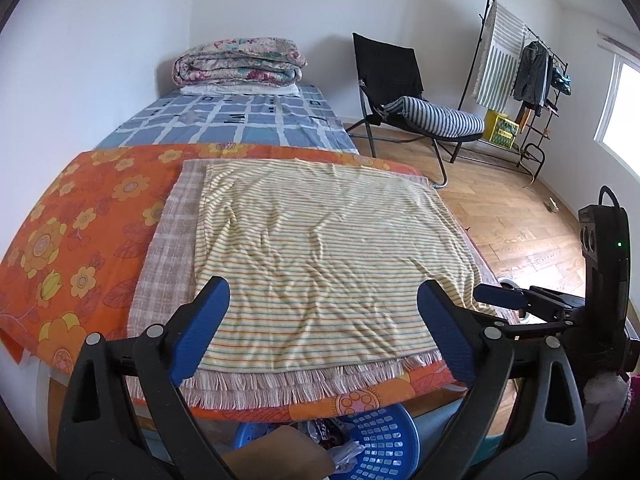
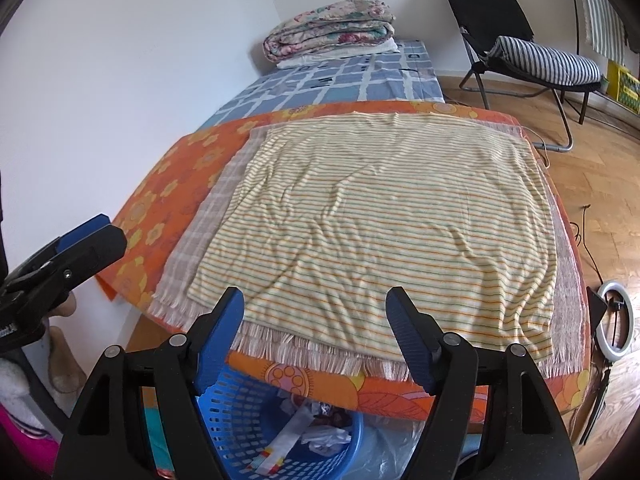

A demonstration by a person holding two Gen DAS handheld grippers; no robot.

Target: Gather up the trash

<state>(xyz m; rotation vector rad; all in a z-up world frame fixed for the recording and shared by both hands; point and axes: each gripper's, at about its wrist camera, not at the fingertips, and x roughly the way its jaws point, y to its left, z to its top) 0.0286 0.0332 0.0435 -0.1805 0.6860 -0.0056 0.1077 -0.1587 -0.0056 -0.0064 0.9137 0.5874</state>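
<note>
A blue plastic basket point(image 2: 240, 412) stands on the floor below the table's front edge and holds crumpled white wrappers point(image 2: 320, 436) and other trash. In the left wrist view the same basket point(image 1: 384, 440) shows with a brown cardboard piece point(image 1: 280, 456) over its rim. My left gripper point(image 1: 324, 320) hangs open above the front edge of the striped cloth point(image 1: 320, 248), nothing between its blue pads. My right gripper point(image 2: 316, 332) is open too and empty, above that edge and the basket. Each gripper shows at the side of the other's view.
The table carries an orange floral cover point(image 1: 80, 232) under a fringed checked cloth and the striped one. Behind it is a bed point(image 1: 240, 120) with a folded quilt point(image 1: 240, 62). A black chair point(image 1: 400, 92), a clothes rack point(image 1: 520, 72) and a ring light point(image 2: 616, 320) stand on the wooden floor at right.
</note>
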